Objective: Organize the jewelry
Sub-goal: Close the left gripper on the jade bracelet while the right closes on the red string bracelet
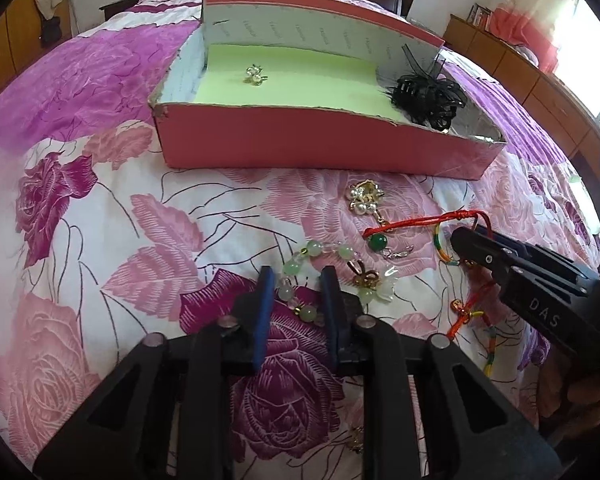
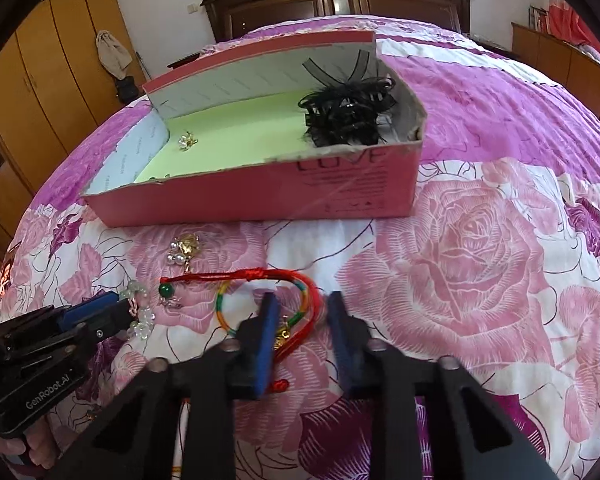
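A green bead bracelet (image 1: 312, 249) with a clear flower charm lies on the rose-print bedspread. My left gripper (image 1: 296, 276) is shut on its near beads; the right wrist view shows that gripper (image 2: 118, 309) low at the left. A red cord bracelet (image 2: 236, 276) with a green bead and a rainbow cord bracelet (image 2: 224, 312) lie together. My right gripper (image 2: 304, 300) is shut on their bunched cords and a small gold charm; the left wrist view shows it (image 1: 458, 240) at the right. A pearl and gold brooch (image 1: 364, 198) lies in front of the pink box (image 1: 320, 144).
The open box (image 2: 260, 196) has a green liner holding a small pearl earring (image 2: 187, 141) and a black hair bow (image 2: 348, 116). Another red cord with a gold charm (image 1: 462, 314) lies at the right. A wooden headboard and cabinets stand beyond the bed.
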A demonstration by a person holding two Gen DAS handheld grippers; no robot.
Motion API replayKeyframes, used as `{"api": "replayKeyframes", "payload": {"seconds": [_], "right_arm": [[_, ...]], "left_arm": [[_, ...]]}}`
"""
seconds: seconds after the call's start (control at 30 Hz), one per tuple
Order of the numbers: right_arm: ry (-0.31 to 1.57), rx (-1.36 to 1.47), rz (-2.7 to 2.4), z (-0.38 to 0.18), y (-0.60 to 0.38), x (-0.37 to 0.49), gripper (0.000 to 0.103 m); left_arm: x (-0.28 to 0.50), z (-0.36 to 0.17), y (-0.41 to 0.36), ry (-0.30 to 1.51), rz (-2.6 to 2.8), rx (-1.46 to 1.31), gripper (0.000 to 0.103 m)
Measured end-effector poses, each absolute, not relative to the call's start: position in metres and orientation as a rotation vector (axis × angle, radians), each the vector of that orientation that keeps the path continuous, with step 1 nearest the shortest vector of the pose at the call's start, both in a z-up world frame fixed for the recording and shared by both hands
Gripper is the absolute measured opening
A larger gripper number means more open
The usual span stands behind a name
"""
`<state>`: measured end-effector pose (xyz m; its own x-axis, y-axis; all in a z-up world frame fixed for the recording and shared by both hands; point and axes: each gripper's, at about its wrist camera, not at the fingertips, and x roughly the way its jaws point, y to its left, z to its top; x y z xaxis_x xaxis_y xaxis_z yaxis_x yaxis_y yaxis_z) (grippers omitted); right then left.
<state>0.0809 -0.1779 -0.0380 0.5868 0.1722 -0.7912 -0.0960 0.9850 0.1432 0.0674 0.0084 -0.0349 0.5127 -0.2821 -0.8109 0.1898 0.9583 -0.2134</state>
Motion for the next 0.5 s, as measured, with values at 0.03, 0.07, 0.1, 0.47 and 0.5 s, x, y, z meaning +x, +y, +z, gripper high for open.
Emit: {"api": "replayKeyframes", "payload": {"seconds": [0.03, 0.07, 0.1, 0.47, 0.5], "right_arm": [[0.93, 0.097, 0.164, -0.038, -0.179, 0.08, 0.015], [0.928, 0.103, 0.169, -0.037, -0.181, 0.08, 0.012], [0.924, 0.113, 0.172, -0.037, -0.184, 0.079, 0.011], [0.842, 0.191, 0.209, -0.02, -0.196, 0.061, 0.007], [0.824, 0.191, 0.213, -0.015, -0.195, 0.058, 0.007]], "left_arm": [[0.068, -0.034, 0.008, 0.991, -0.288, -0.105, 0.006], [0.067, -0.033, 0.009, 0.987, -0.291, -0.109, 0.001], [0.067, -0.032, 0.009, 0.983, -0.295, -0.114, 0.0], [0.048, 0.006, 0.007, 0.849, -0.348, -0.112, 0.0], [0.046, 0.009, 0.006, 0.84, -0.353, -0.109, 0.0]]}}
